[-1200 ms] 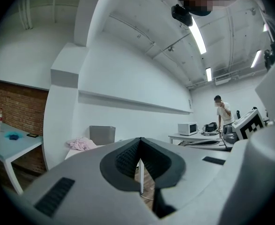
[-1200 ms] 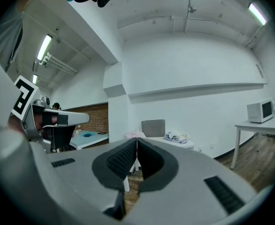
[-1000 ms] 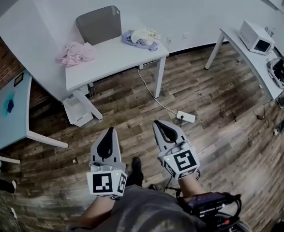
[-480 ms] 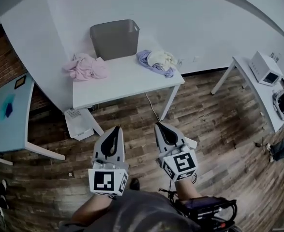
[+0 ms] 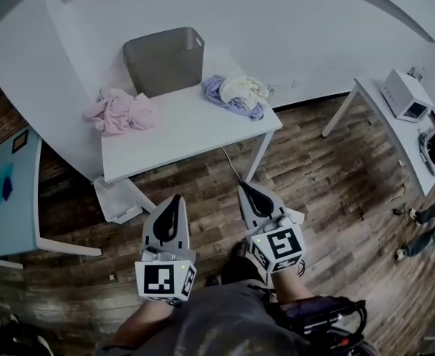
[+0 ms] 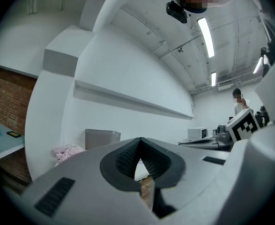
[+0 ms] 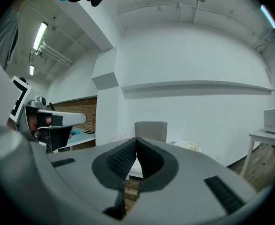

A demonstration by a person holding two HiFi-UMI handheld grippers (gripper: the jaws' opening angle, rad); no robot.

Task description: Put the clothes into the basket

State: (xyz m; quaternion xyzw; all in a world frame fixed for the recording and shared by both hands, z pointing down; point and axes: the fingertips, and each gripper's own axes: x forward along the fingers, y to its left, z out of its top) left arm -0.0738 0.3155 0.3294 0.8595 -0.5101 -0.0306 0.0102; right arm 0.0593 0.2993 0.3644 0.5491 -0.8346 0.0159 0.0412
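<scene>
Change noted: over the last second the wearer has walked up to the white table (image 5: 180,136). It now lies nearer the two tools and more squarely ahead than it did. Nothing on it has shifted. My reading is that this is approach only: no garment has been lifted and the loading is not yet begun.

Left to right:
- Blue table (image 5: 10,191): one, far left, no part in the job.
- Pink heap (image 5: 121,111): one, on the white table's left end, just beside the basket.
- Basket (image 5: 165,59): one, grey, upright at the table's back edge by the wall. Its inside cannot be made out.
- Left gripper (image 5: 174,200): jaws pressed together with nothing between them, held low over the floor, short of the table.
- Lilac-and-cream heap (image 5: 239,95): one, at the back right corner, right of the basket. Two colours, so probably more than one garment.
- Right gripper (image 5: 244,191): jaws also closed and empty, level with the left one.
- Side table (image 5: 380,117): one, far right, carrying a white box (image 5: 404,95).

Tally: two heaps, one basket, two tools.
</scene>
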